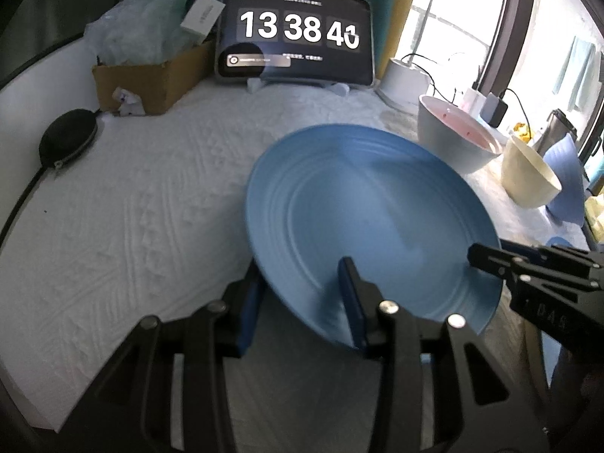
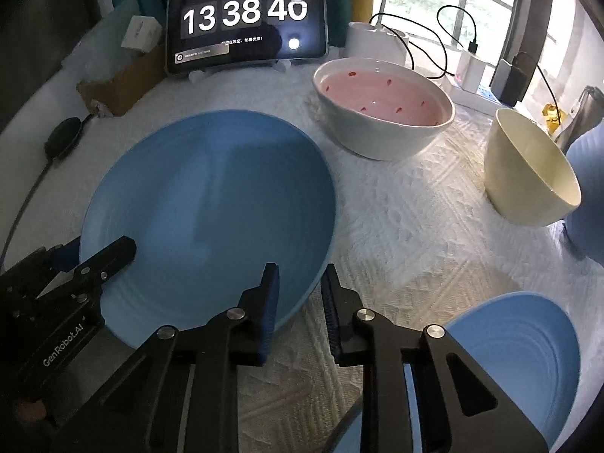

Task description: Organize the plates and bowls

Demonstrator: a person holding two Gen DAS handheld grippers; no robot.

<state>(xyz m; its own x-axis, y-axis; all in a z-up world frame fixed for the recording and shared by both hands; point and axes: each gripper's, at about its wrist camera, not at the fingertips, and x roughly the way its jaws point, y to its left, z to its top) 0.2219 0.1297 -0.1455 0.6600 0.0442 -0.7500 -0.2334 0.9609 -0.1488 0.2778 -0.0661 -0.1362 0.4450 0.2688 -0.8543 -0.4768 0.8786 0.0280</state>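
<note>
Two grippers meet at one large blue plate [image 2: 211, 204] over the counter [image 1: 132, 207], which is covered by a white textured cloth. The left gripper [image 1: 302, 302] straddles the plate's near rim, one blue-padded finger under the rim and the other over the plate's face, its jaws partly closed around the edge; the plate sits tilted between them. The right gripper [image 2: 300, 309] has its jaws set narrowly apart at the opposite rim, with one pad over the plate's surface and the other outside the edge; whether the pads press the rim cannot be told. Behind the plate stands a white bowl with a pink inside [image 2: 385, 109], and to its right a cream bowl [image 2: 528, 170], well apart from the plate. A second blue plate [image 2: 521, 355] lies near the right gripper, and another blue dish [image 2: 589, 188] shows at the right edge beside the cream bowl. At the back a tablet [image 1: 298, 34] shows a clock, a cardboard box [image 1: 151, 79] stands to its left, and a black pouch [image 1: 68, 139] lies near the counter's left edge.
</note>
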